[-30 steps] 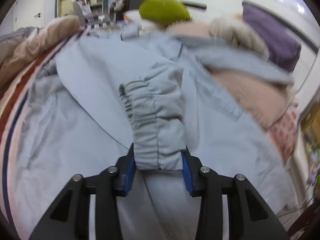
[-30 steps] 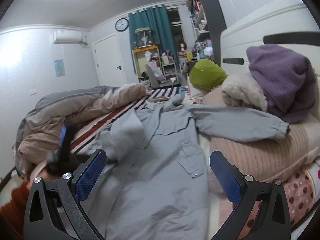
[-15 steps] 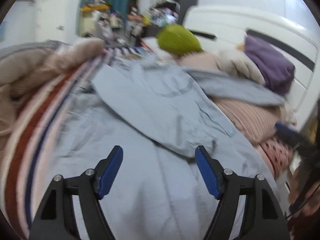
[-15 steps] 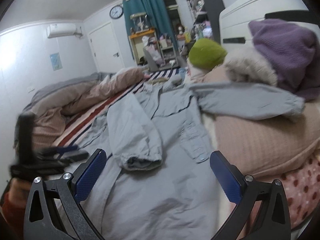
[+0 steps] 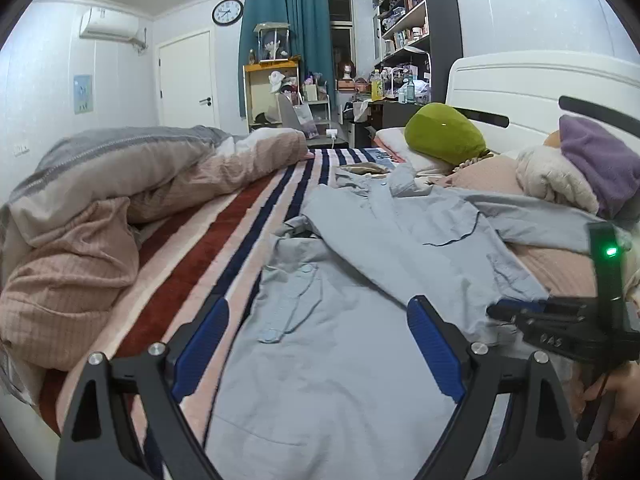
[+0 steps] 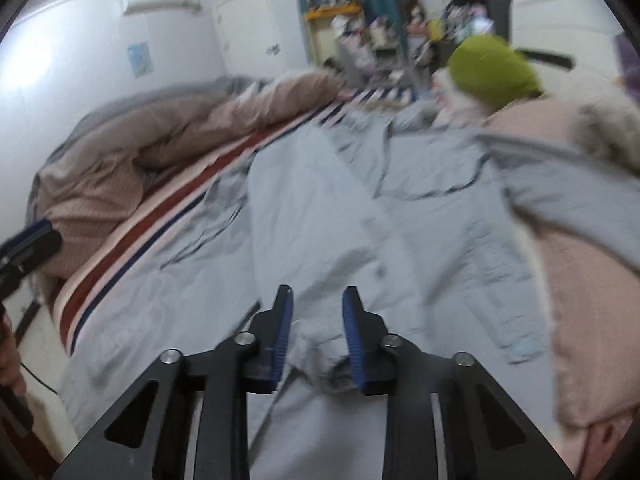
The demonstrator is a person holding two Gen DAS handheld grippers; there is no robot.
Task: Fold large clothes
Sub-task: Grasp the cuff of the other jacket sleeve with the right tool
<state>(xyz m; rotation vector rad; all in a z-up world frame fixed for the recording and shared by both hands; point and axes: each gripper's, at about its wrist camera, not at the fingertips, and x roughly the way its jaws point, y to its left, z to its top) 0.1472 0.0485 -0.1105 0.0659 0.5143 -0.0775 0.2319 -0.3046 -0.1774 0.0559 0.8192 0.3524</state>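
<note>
A large light grey-blue jacket lies spread on the bed, one sleeve folded across its front. My left gripper is open and empty above the jacket's lower left part. In the right wrist view the jacket fills the middle. My right gripper is shut on the folded sleeve's elastic cuff, which bunches between the blue pads. The right gripper also shows in the left wrist view at the right edge. The other sleeve lies out over the pink pillow.
A striped blanket covers the bed. A pink and grey duvet is heaped at the left. A green cushion, a purple blanket and a pink pillow lie by the white headboard.
My left gripper let go of the sleeve cuff, opened and drew back. My right gripper moved down onto the cuff and closed on it.
</note>
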